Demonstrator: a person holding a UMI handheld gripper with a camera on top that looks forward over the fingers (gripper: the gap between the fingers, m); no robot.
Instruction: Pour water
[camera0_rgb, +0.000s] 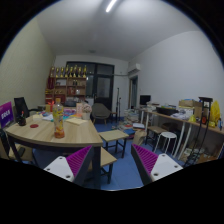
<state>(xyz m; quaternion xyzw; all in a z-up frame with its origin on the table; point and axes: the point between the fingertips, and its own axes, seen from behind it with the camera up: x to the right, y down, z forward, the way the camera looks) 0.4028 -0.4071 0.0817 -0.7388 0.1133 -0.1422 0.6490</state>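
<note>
Gripper view shows the tongs (111, 165) open and empty, well apart from the round wooden desk (45, 133) carrying a tall orange bottle (58, 122), so a hurried approach might topple it.

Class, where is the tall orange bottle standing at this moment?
In the gripper view, the orange bottle stands upright on the wooden table, well beyond the gripper and off to its left. The jaws are open and empty.

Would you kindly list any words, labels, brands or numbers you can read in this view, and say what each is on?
No text is legible.
Orange bottle on the wooden table: its label is too small to read.
Shelf by the far wall: the items on it are too small to read.
The open tool shows no markings.
</note>
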